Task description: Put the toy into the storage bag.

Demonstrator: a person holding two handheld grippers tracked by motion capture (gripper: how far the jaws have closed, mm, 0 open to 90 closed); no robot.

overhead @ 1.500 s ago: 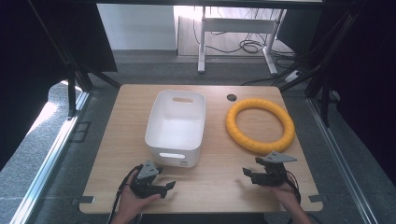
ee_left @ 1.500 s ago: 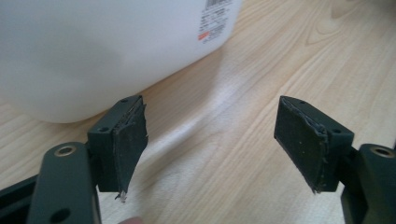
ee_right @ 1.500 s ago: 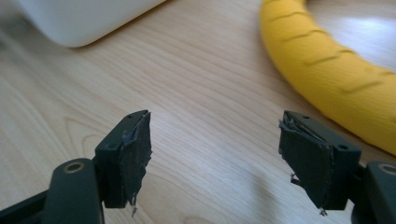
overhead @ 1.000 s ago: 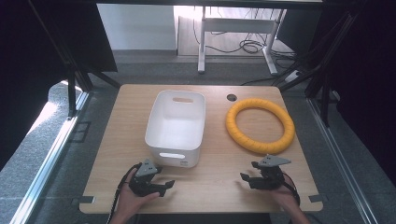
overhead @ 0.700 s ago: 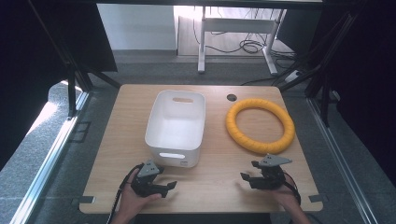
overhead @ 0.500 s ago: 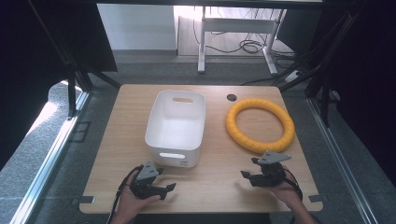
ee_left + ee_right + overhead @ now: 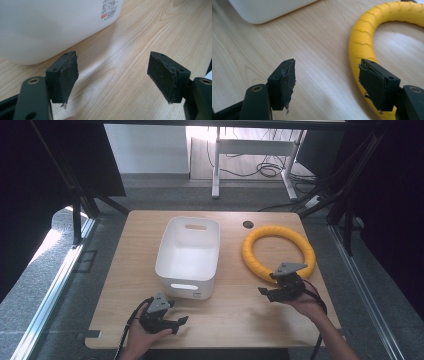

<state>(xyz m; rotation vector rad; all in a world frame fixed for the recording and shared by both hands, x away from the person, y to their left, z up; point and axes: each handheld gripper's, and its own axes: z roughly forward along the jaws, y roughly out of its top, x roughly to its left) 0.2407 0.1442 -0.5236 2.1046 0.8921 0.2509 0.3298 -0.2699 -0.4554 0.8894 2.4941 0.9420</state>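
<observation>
Since the earlier frames the right gripper has moved up from the near edge of the table toward the yellow ring, and now sits just beside the ring's near arc; the left gripper has barely shifted, staying near the table's near edge, in front of the white bin.

The right gripper's jaws stand wide apart with nothing between them. In the right gripper view its right pad overlaps the near curve of the ring; whether it touches cannot be told. The left gripper is likewise spread open over bare wood, the bin's near wall just beyond it.

The ring lies flat on the right half of the table, well apart from the bin by a strip of wood. Being a closed loop, it points no particular way; its outline looks slightly longer left to right in the high view. The bin's long axis runs near to far, open side up
</observation>
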